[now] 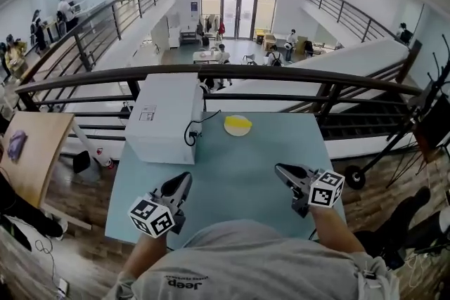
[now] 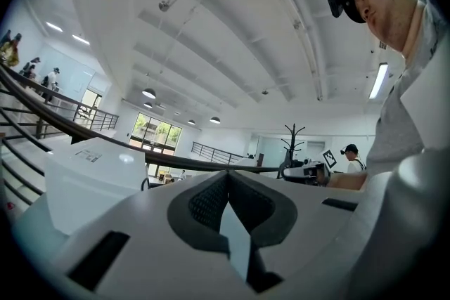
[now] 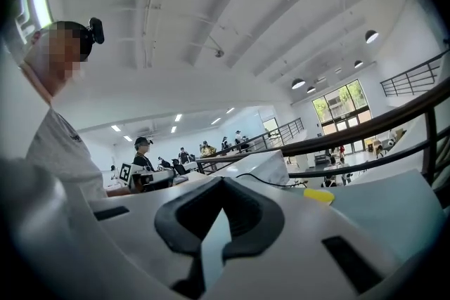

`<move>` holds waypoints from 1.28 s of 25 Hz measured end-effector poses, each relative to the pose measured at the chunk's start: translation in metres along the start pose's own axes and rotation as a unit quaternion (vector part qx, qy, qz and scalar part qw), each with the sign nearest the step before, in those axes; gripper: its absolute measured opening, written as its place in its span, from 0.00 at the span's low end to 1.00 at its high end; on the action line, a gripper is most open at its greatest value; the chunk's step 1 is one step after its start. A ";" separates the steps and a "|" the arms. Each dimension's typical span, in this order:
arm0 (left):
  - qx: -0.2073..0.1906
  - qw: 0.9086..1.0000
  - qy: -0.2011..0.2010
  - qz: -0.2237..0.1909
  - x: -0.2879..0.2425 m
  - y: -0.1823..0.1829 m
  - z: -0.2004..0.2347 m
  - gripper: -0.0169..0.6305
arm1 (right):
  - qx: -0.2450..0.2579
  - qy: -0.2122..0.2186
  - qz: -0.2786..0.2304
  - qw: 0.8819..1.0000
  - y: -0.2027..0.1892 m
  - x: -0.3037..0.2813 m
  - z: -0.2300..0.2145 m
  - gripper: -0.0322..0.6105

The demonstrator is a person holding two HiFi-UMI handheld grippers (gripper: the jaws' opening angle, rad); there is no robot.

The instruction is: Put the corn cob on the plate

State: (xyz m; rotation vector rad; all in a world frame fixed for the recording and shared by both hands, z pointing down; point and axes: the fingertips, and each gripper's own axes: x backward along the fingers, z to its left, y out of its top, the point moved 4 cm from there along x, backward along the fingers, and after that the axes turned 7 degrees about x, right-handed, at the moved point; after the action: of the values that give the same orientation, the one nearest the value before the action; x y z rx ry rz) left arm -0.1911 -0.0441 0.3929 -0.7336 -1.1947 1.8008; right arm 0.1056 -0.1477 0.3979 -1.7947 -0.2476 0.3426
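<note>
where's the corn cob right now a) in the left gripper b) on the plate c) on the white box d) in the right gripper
b: the corn cob lies on the plate at the far side of the table, beside the white box.

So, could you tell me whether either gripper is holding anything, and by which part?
Nothing is held. The left gripper and the right gripper are both shut with nothing between their jaws; the corn cob sits across the table, untouched.

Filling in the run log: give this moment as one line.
corn cob: on plate | left gripper: shut, empty | right gripper: shut, empty | both: over table near side
</note>
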 end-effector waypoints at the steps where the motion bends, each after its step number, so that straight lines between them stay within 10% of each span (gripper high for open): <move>1: -0.001 1.000 0.001 0.000 0.000 0.000 0.000 0.05 | 0.001 0.003 -0.001 1.000 0.001 -0.002 0.000 0.08; 32: -0.007 1.000 0.000 -0.002 0.003 0.006 0.002 0.05 | 0.044 -0.005 0.020 0.999 -0.003 -0.007 0.006 0.08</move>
State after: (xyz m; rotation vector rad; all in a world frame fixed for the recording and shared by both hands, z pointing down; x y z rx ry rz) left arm -0.1965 -0.0433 0.3883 -0.7397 -1.2088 1.7903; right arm 0.0970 -0.1441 0.4002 -1.7133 -0.2007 0.3848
